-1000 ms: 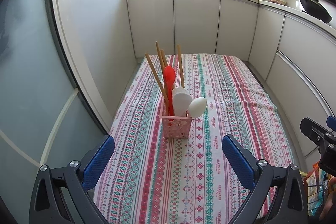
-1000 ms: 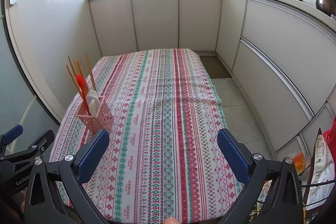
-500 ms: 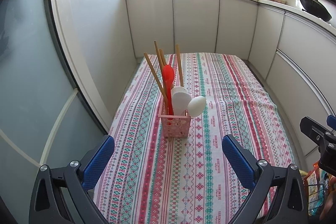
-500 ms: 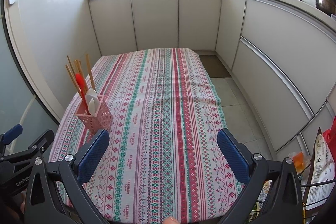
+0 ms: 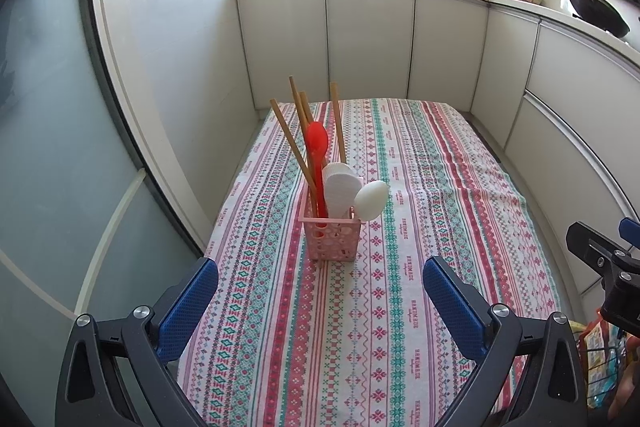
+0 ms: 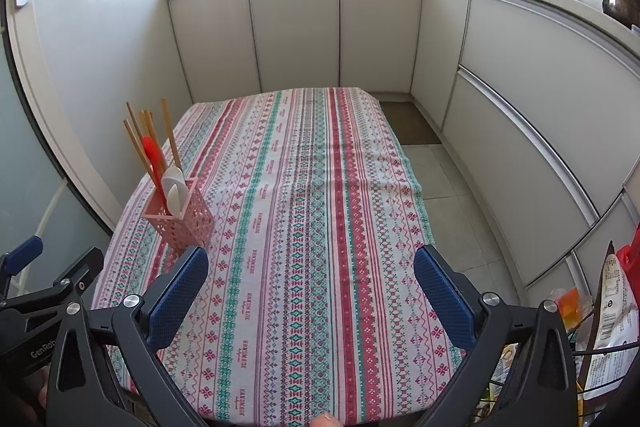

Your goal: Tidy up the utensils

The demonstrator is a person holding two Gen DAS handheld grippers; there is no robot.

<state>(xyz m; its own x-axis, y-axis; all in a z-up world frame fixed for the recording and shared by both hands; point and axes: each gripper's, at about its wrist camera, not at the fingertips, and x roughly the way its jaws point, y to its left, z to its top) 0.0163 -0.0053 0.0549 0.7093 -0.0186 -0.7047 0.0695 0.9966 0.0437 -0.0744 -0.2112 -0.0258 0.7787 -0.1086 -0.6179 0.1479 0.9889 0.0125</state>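
Nearest in each view are the tools themselves: the left gripper (image 5: 320,301) hangs over the near end of the table with its blue-padded fingers (image 5: 188,301) spread wide and nothing between them, and the right gripper (image 6: 311,293) sits level with it, equally wide open and equally empty. Both are held back from the work and pointed down the length of the table, which reads as a resting or finishing stance rather than a reach, since neither is lined up on an object. Under them the striped tablecloth (image 5: 400,307) lies bare; no loose utensil shows on it in either view, so the sorting looks essentially done. A little further on, toward the left edge of the table, stands the pink basket (image 5: 331,239), an upright square holder with perforated walls, well apart from both tools. Everything to be tidied seems to be gathered in it, standing handle-down so the heads stay visible: a red spoon (image 5: 317,141) rising from the left side, two white spoons (image 5: 340,187) with broad pale bowls, one leaning out over the right rim, and several wooden chopsticks (image 5: 298,131) fanning upward and outward behind them, tilted because the holder is wider than they are. Beyond the table's far end run pale cabinets (image 6: 294,31) under a counter with a sink tap by the bright window.
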